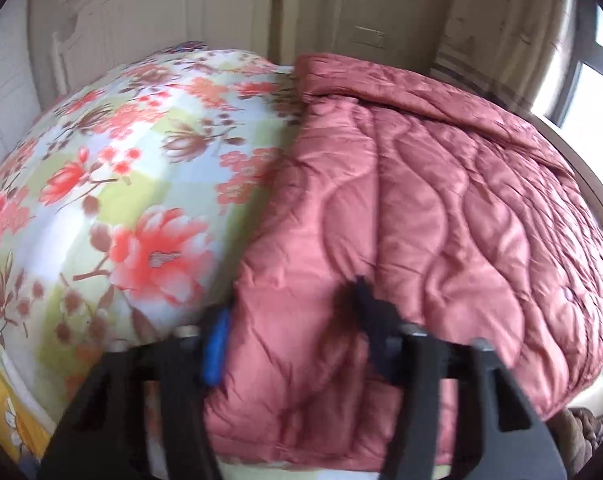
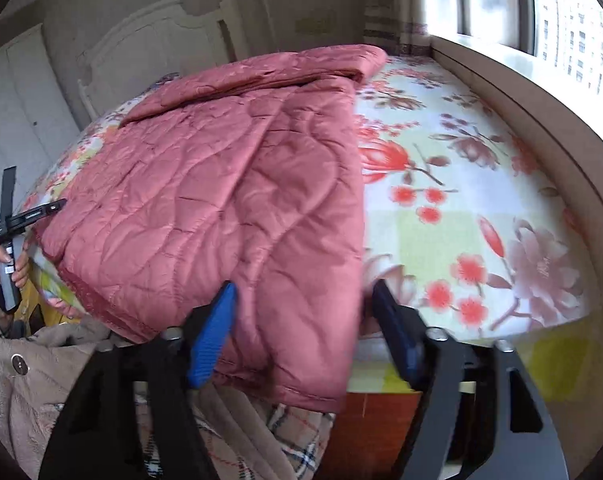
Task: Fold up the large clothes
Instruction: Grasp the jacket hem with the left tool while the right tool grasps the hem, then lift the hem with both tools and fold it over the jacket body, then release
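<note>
A pink quilted blanket (image 1: 413,208) lies folded on a bed with a floral sheet (image 1: 113,168); it also shows in the right wrist view (image 2: 221,200). My left gripper (image 1: 289,324) is open, its fingers straddling the blanket's near left corner, which bulges between them. My right gripper (image 2: 305,320) is open with the blanket's near right corner between its fingers, the blue pad (image 2: 213,340) on the left. The left gripper also appears in the right wrist view (image 2: 29,216) at the blanket's left edge.
A cream headboard (image 1: 161,12) stands at the bed's far end. A window sill (image 2: 541,92) and window run along the right side. A beige coat (image 2: 41,380) and a plaid fabric (image 2: 293,440) are below the bed's near edge.
</note>
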`<state>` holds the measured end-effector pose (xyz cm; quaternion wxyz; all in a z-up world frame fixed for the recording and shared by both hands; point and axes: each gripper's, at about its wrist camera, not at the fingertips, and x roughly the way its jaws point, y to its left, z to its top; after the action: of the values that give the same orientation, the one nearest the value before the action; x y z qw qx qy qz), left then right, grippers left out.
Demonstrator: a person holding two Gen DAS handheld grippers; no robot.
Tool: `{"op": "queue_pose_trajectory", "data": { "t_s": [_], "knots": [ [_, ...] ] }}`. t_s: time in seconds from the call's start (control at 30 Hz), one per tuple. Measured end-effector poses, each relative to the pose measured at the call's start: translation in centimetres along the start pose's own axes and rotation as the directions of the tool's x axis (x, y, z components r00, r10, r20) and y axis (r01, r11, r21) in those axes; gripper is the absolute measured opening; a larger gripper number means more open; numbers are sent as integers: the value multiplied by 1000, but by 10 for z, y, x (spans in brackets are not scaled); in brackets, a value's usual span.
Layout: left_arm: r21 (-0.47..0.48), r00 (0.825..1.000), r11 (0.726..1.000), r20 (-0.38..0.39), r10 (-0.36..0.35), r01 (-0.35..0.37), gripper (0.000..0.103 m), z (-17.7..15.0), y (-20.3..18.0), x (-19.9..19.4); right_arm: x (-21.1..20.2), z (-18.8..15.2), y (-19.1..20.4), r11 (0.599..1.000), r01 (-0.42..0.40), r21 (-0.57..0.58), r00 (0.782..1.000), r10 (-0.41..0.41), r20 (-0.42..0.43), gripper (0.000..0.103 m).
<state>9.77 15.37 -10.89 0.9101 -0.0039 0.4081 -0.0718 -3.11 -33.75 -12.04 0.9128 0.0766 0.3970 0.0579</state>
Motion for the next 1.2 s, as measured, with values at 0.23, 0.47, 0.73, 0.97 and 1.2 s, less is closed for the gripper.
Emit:
{"op": "queue_pose_trajectory", "data": {
  "t_s": [0.23, 0.47, 0.73, 0.97, 1.2],
  "knots": [
    [14, 996, 997, 31, -78, 78, 10, -19, 4, -27, 5, 2, 12, 998, -53, 43, 998, 52, 30, 19],
    [-59, 996, 994, 40, -84, 87, 69, -36, 22, -34, 2, -2, -6, 990, -87, 108, 996, 83, 40, 27],
    [-12, 995, 996, 40, -89, 89, 57, -36, 14, -30, 9, 0, 10, 1000, -6, 31, 999, 5, 45, 59],
    [-69, 969, 968, 59, -238, 242, 8, -38, 13, -48, 11, -5, 9, 998, -44, 47, 997, 41, 62, 15],
    [-121, 802, 816, 312, -509, 565, 7, -41, 43, -156, -68, -26, 5, 923, -378, 65, 909, 357, 216, 13]
  ]
}}
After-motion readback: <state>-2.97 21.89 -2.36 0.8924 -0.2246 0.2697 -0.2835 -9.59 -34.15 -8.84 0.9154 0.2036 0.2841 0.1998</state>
